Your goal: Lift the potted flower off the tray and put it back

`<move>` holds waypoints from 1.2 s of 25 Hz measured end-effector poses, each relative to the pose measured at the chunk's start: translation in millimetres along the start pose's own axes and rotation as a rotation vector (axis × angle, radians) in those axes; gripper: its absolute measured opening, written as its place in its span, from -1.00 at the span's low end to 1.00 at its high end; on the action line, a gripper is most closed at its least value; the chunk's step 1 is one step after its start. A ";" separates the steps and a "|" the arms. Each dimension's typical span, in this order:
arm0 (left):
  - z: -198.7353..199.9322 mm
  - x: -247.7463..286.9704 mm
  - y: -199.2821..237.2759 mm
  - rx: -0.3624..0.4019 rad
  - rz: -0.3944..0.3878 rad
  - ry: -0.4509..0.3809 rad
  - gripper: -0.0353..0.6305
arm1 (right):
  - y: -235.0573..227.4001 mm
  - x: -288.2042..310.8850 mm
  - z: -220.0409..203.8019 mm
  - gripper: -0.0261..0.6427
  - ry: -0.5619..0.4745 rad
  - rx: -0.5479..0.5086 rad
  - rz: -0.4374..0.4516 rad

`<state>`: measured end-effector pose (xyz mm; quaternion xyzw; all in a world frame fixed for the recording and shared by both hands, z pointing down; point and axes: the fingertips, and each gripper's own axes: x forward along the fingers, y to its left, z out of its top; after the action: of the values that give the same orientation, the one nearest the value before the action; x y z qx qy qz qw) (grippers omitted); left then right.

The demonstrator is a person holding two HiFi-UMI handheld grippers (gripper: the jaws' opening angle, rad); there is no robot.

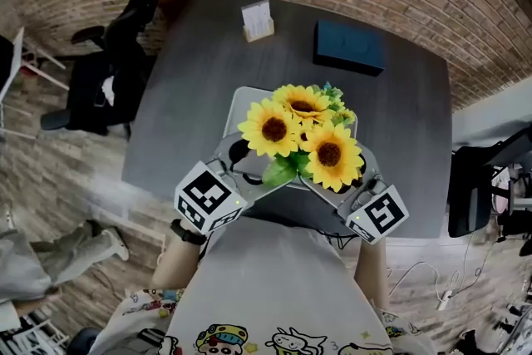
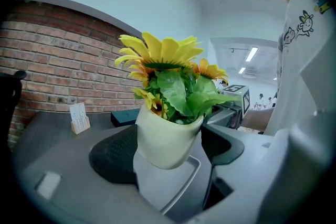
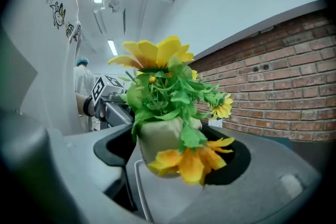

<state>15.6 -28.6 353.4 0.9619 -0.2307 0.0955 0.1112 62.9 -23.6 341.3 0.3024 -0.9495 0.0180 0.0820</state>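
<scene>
A cream pot [image 2: 165,139] of yellow sunflowers [image 1: 303,137] hangs tilted just above the grey tray [image 1: 241,104], whose rim [image 2: 181,186] shows below it. My left gripper [image 1: 253,166] comes in from the left with its black pads [image 2: 113,157] against both sides of the pot, shut on it. From the right, my right gripper [image 1: 341,179] holds the same pot [image 3: 160,136] between its wide-set pads [image 3: 233,160]. In the head view the blooms hide the pot and most of both jaws. Each gripper view shows the other gripper's marker cube [image 2: 236,94] behind the leaves.
The dark grey table [image 1: 191,96] carries a small card holder [image 1: 258,19] and a dark blue box [image 1: 349,46] at its far side. A black office chair [image 1: 116,54] stands at the left. Another dark chair [image 1: 474,187] stands at the right, before a brick wall.
</scene>
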 end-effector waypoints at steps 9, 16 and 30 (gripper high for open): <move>-2.7 -0.4 -1.3 -0.015 -0.006 0.011 0.29 | 1.1 -0.6 -2.5 0.24 0.017 0.021 -0.003; -3.3 -2.3 -1.0 -0.012 -0.016 0.016 0.29 | 3.0 -0.4 -3.2 0.24 0.012 0.032 -0.016; -2.3 -4.7 -3.4 -0.020 -0.012 0.021 0.29 | 5.3 -1.2 -2.0 0.24 0.011 0.054 -0.014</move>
<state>12.8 -23.1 353.9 0.9611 -0.2247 0.1027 0.1236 61.2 -18.5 343.1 0.3110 -0.9460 0.0447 0.0791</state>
